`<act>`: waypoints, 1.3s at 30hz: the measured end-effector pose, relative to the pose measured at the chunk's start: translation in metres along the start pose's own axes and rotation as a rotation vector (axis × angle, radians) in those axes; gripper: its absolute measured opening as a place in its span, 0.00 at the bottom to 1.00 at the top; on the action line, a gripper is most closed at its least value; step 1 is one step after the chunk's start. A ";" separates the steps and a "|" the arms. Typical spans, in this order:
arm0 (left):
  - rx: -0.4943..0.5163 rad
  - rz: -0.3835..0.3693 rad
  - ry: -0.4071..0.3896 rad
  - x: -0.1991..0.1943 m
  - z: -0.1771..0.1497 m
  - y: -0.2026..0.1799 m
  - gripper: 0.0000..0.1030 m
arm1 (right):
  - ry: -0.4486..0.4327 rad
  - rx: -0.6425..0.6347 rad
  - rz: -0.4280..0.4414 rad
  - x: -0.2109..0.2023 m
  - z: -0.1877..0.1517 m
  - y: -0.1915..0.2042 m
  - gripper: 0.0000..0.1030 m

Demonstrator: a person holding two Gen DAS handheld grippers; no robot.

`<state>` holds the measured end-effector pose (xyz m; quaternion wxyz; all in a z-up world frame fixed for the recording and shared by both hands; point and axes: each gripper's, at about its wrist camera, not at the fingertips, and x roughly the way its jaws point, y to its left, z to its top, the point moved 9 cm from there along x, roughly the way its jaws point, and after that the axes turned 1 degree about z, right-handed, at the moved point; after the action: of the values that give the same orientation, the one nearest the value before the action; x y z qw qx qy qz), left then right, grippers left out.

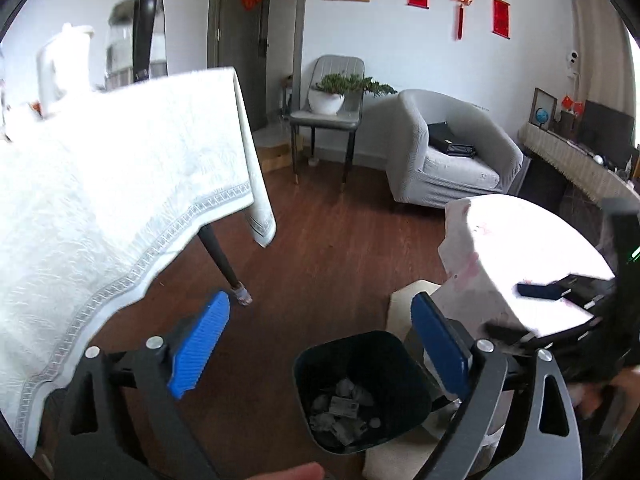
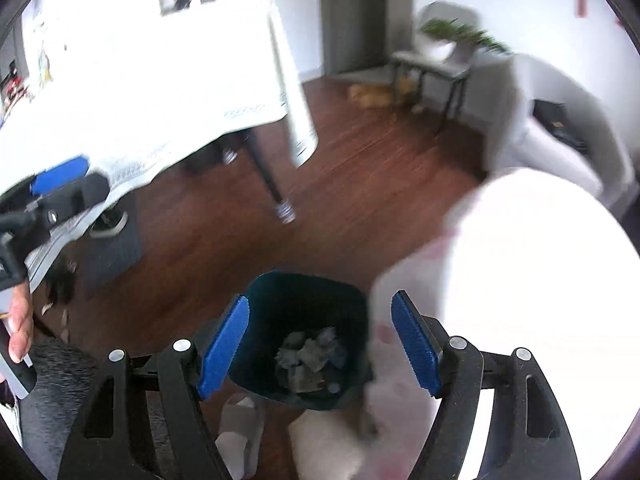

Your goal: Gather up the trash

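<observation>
Kettle only in left view

The bin sat on the floor below you, crumpled trash inside it. The long tabletop stood to its left, the round tabletop right, the armchair behind.

My left hand-held gripper has black curved arms, silver round screws at the pivots and ribbed blue pads. My right hand-held gripper matches it. A bare-skinned hand shows at the right view's left edge.
</observation>
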<state>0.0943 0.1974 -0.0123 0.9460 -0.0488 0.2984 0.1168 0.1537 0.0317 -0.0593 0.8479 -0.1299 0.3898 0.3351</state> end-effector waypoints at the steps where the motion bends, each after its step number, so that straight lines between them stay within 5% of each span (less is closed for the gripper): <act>1: 0.005 0.005 -0.005 -0.004 -0.001 -0.003 0.93 | -0.020 0.011 -0.021 -0.012 -0.002 -0.008 0.73; 11: 0.061 0.013 -0.043 -0.019 -0.009 -0.049 0.97 | -0.183 0.162 -0.206 -0.111 -0.048 -0.104 0.85; 20: 0.084 -0.006 -0.022 -0.004 -0.035 -0.081 0.97 | -0.228 0.277 -0.315 -0.148 -0.110 -0.177 0.95; 27: 0.089 -0.009 -0.066 -0.010 -0.033 -0.094 0.97 | -0.243 0.293 -0.305 -0.154 -0.133 -0.184 0.95; 39: 0.147 0.023 -0.079 -0.014 -0.039 -0.108 0.97 | -0.306 0.236 -0.241 -0.159 -0.124 -0.167 0.97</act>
<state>0.0890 0.0842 -0.0337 0.9567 0.0288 0.2691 0.1074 0.1193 -0.2261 -0.0288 0.9403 -0.0232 0.2747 0.1994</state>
